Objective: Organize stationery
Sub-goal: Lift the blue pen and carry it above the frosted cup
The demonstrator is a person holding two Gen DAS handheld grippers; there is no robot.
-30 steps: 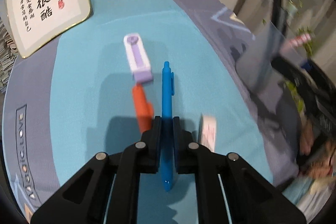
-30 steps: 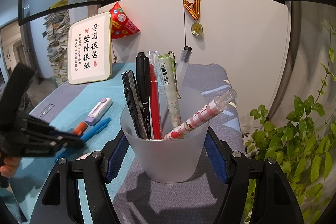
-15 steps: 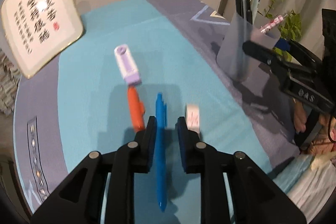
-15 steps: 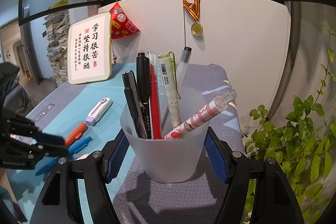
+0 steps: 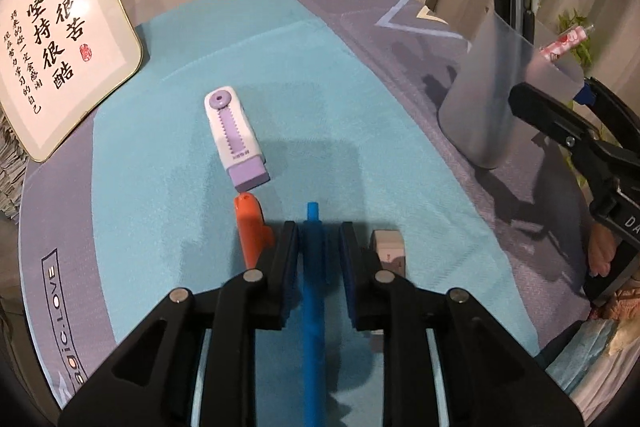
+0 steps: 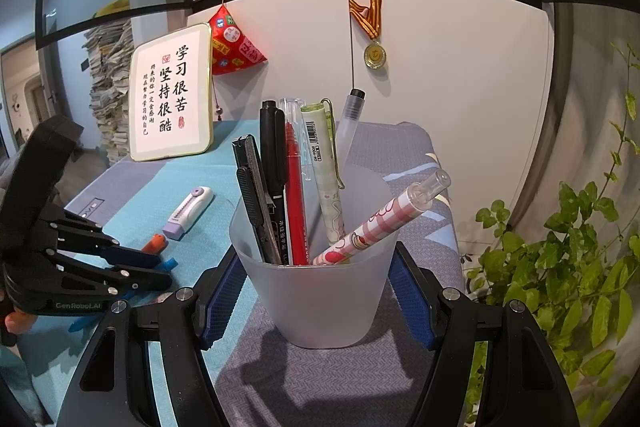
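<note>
the left gripper (image 5: 319, 247) points steeply down at the turquoise cloth-covered table (image 5: 168, 195), its black fingers standing a little apart on either side of a slim blue plastic pen (image 5: 313, 291) that lies flat on the cloth between them; the pads do not press on it, so the jaws are parted and the pen is loose. just left of the left finger lies a short orange marker (image 5: 250, 227), and just right of the right finger a small white block eraser (image 5: 389, 251). beyond the orange marker, nearly touching its tip, rests a white and lilac retractable eraser holder (image 5: 236, 139), tilted across the cloth. further back a gold-framed calligraphy plaque (image 5: 52, 51) leans at the table's edge. on the grey part of the cloth, the right gripper (image 6: 318, 295) is clamped around a frosted translucent plastic pen cup (image 6: 320, 287), its blue pads pressing both sides of the wall. the cup stands upright and holds several pens, among them a pink-striped pen (image 6: 384, 223) leaning to the right.
</note>
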